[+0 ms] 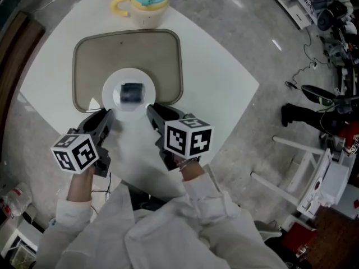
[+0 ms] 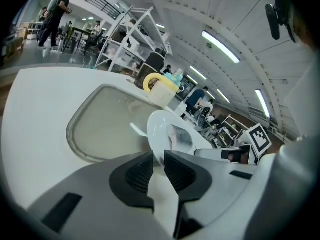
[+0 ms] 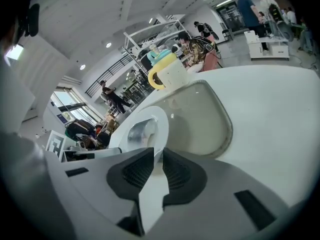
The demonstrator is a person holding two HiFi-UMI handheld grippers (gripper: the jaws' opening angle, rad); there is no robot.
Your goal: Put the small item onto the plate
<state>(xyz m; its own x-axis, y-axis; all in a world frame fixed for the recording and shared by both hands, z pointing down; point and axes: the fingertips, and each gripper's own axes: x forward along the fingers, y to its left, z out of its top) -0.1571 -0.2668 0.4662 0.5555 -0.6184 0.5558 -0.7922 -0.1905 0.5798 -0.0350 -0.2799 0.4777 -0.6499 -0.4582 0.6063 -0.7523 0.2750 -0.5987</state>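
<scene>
A round white plate (image 1: 112,86) sits over the near edge of the beige tray (image 1: 90,55), with a small grey shiny item (image 1: 132,92) lying in its middle. My left gripper (image 1: 107,115) is shut on the plate's left near rim and my right gripper (image 1: 151,110) on its right near rim. In the left gripper view the plate (image 2: 159,126) runs into the gap between the dark pads, with the item (image 2: 181,137) beyond them. The right gripper view shows the same grip on the plate (image 3: 156,115), with the item (image 3: 140,132) on it.
A cream mug with a yellow handle and a teal lid (image 1: 147,4) stands at the table's far edge, behind the tray. The white table (image 1: 213,83) ends close on the right, above grey floor. Shelving, chairs and several people show far off in both gripper views.
</scene>
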